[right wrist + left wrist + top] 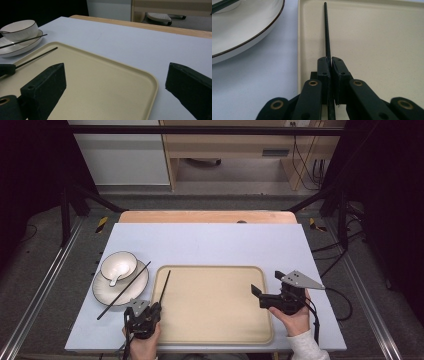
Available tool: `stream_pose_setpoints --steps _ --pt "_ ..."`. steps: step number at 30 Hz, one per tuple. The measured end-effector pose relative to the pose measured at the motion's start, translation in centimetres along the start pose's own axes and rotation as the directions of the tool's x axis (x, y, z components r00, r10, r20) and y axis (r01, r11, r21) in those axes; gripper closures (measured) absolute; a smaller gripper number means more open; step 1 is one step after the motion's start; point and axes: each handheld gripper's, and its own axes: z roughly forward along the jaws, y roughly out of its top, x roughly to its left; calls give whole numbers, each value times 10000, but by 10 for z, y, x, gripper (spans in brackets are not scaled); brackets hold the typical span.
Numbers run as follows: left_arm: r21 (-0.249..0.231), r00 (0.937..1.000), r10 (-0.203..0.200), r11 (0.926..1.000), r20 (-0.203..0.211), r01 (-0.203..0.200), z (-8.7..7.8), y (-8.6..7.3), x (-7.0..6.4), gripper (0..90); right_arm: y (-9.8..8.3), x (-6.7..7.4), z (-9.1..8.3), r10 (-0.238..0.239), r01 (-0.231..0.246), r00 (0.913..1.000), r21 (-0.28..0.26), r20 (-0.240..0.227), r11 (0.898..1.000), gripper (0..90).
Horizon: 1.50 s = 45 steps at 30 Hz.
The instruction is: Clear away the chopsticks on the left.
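Table (210, 245): pale blue-grey top, carrying every item below; both claws sit at its near edge.

Tray (215, 320): beige, rimmed, rectangular, lying flat between the two claws. Its left rim runs just beside the left claw; its right rim lies just beside the right claw.

Plate (102, 295): white with a dark rim line, ahead and to the left of the left claw, apart from the tray.

Bowl (119, 265): white, dark-rimmed, standing on the plate, with a white spoon (116, 279) resting in it.

Right claw (268, 286): jaws set wide apart, nothing between them, hovering over the tray's right rim; the right gripper view shows tray corner and bare table in the gap.

Left claw (331, 66): jaws brought together and clamped on the near end of one chopstick.

Held chopstick (327, 32): black, thin, running straight ahead from the left claw over the tray's left part, just inside the rim.

Second chopstick (125, 290): black, lying slantwise across the plate beside the bowl, left of the left claw, its near tip resting on the table.
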Motion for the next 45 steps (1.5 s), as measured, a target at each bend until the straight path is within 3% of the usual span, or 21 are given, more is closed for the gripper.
stream_pose_setpoints --steps 7,16,23,29,33,38,39,40,42,45 --pt "-44 9993 -74 10000 360 75 -2 1 1 822 1 0 -1 4 -4 10000 -8 -12 10000 34" --pt "-636 9922 649 9963 1068 -583 -18 20 1 694 2 -3 -5 29 -28 10000 -164 61 9999 33" --pt "-1197 9737 1591 9828 1633 -1406 -29 46 1 504 3 -2 -6 71 -70 9999 -185 74 9998 31" --pt "-1630 9482 2172 9697 2320 -1822 -34 69 -2 366 3 -2 -6 106 -105 9999 -185 64 9998 30" --pt "-1803 9335 2631 9580 2435 -2229 -41 83 -1 298 3 -2 -6 103 -102 9999 -188 41 9998 30" --pt "-1803 9257 2743 9557 2605 -2325 -46 92 6 237 3 -3 -6 186 -186 9998 -204 21 9996 30" --pt "-1747 9217 2951 9506 2519 -2566 -46 93 7 224 3 -3 -6 169 -168 9999 -200 26 9997 30" --pt "-1653 9136 3220 9434 2484 -2875 -47 93 8 215 3 -3 -6 217 -216 9998 -181 5 9996 30" --pt "-1714 9059 3455 9351 2449 -3103 -50 91 14 202 3 -4 -7 100 -99 9999 -233 34 9997 30" --pt "-1689 9039 3304 9410 2716 -2932 -52 85 28 198 4 -3 -8 178 -177 9998 -233 52 9996 30"
